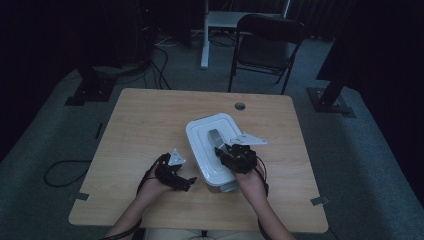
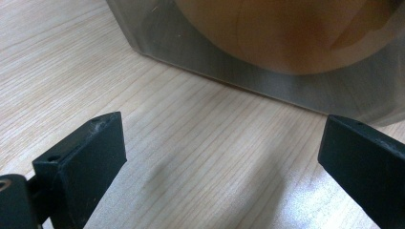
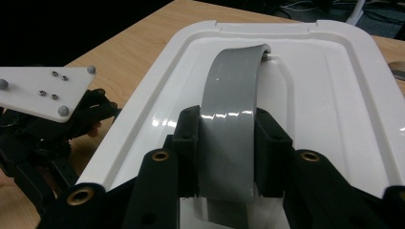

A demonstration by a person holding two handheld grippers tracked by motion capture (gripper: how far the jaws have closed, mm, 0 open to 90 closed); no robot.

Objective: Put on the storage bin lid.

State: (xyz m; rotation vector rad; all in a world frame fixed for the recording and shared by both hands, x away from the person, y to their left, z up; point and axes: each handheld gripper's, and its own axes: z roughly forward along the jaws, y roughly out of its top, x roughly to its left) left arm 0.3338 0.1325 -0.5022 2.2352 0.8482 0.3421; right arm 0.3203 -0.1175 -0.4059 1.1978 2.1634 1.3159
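Container: a clear-walled box (image 1: 216,186) under a white lid (image 1: 200,145) stands right of centre on the wooden table (image 1: 135,130), its near end close to the person's edge.
Handle: a grey strap handle (image 3: 232,100) arches up along the middle of the lid, one end fixed toward the far side.
Right gripper: the right gripper (image 3: 224,152) reaches in from the near side, its two black fingers (image 3: 186,143) narrowed on the handle's flanks, pads pressed against the grey strap.
Left gripper: the left gripper (image 1: 177,176) sits low on the table just left of the container's near corner, fingers (image 2: 90,157) spread wide with nothing but bare wood between them, the clear wall (image 2: 267,81) a short way ahead.
Step in hand: by the look of it, the handle is taken and the lift of the lid or box is about to begin; the left side is not yet braced.
Next move: probably a straight, steady pull upward on the handle, while the left gripper closes in on the clear wall or rests against it to keep the base down if the lid is meant to part.
Hidden: whether the lid is latched cannot be made out; any clips are out of sight.
Contents: something rounded and orange-brown shows through the wall, blurred and too close to identify.
Room: the high view is dim; a folding chair (image 1: 267,47) and cables beyond the table are barely legible.
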